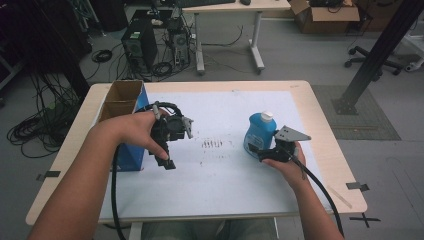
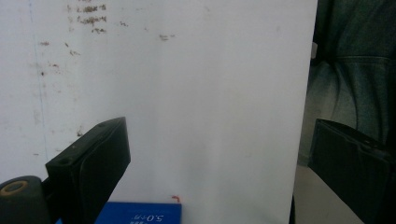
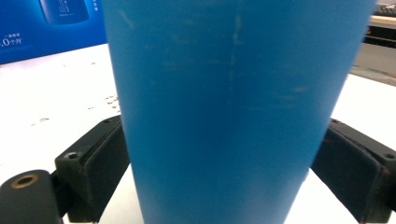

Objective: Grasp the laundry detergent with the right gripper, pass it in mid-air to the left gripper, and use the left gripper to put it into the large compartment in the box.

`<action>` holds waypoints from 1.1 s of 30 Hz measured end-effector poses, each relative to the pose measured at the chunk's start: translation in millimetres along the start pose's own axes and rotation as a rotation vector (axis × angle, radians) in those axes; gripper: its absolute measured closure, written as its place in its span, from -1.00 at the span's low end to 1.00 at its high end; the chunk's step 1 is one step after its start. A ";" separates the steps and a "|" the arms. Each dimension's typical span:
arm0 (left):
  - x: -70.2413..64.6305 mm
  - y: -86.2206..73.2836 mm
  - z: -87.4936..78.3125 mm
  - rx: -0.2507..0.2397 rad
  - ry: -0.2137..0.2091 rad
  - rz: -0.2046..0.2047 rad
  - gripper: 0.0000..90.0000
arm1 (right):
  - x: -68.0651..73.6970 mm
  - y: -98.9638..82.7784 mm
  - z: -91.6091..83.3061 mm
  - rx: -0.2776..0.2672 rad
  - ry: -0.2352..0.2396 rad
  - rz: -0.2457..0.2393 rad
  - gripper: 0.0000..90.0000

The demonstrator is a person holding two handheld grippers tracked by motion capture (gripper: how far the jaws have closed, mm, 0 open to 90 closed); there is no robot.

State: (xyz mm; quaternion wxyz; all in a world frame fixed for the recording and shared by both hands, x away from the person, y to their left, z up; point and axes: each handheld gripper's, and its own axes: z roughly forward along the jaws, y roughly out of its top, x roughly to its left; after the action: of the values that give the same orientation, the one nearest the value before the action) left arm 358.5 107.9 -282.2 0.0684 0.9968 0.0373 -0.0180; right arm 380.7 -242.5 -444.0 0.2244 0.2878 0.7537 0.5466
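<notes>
Blue bottle with a white cap stands upright on the white mat, right of centre, near the person's right hand. Right gripper sits level at the bottle's lower body, approaching from the near side. In the right gripper view the bottle is between the two black jaws, and both pads meet its sides: the jaws are clamped on it, at a fairly wide setting because the bottle is broad.

Left gripper hangs above the mat left of centre, held in the left hand, well apart from the bottle. In the left gripper view its jaws stand wide with bare mat between them.

Open cardboard box with blue printed sides stands at the table's left edge, just beside the left hand. Small dark scuff marks on the mat between the two grippers.
</notes>
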 end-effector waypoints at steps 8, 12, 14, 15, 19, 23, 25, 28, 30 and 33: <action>0.1 0.5 0.4 0.003 0.001 0.000 -0.87 | 1.9 -0.4 1.1 -0.001 0.012 -0.006 -0.67; 0.3 0.5 0.7 0.002 0.001 -0.001 -0.87 | 2.0 -0.4 1.0 -0.003 0.010 -0.005 -0.65; 0.6 0.4 0.9 0.003 0.001 -0.002 -0.87 | 2.0 -0.5 1.1 -0.005 0.012 -0.004 -0.64; 0.6 0.3 1.1 0.004 0.001 -0.002 -0.87 | 2.0 -0.5 1.2 -0.007 0.012 -0.003 -0.64; 0.9 0.1 1.3 0.003 0.001 -0.001 -0.87 | 2.4 -0.5 1.6 -0.009 0.016 -0.006 -0.60; 1.2 0.0 1.4 0.001 0.002 -0.003 -0.87 | 2.9 -0.8 2.3 -0.008 0.017 -0.011 -0.56; 1.3 0.0 1.5 0.001 0.002 -0.002 -0.87 | 3.1 -0.9 2.5 -0.009 0.018 -0.011 -0.54; 1.4 0.2 1.6 0.004 0.000 -0.001 -0.87 | 3.5 -0.8 2.6 -0.011 0.017 -0.016 -0.51; 1.6 0.2 1.6 0.001 0.000 -0.001 -0.87 | 3.3 -1.1 2.7 -0.012 0.019 -0.014 -0.48; 1.9 0.0 2.1 0.000 0.000 -0.002 -0.87 | 3.8 -1.3 3.3 -0.015 0.018 -0.015 -0.45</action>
State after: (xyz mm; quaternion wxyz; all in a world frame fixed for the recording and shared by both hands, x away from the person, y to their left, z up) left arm 360.3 107.7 -284.4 0.0684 0.9968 0.0384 -0.0180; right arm 379.8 -238.0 -446.3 0.2240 0.2755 0.7538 0.5530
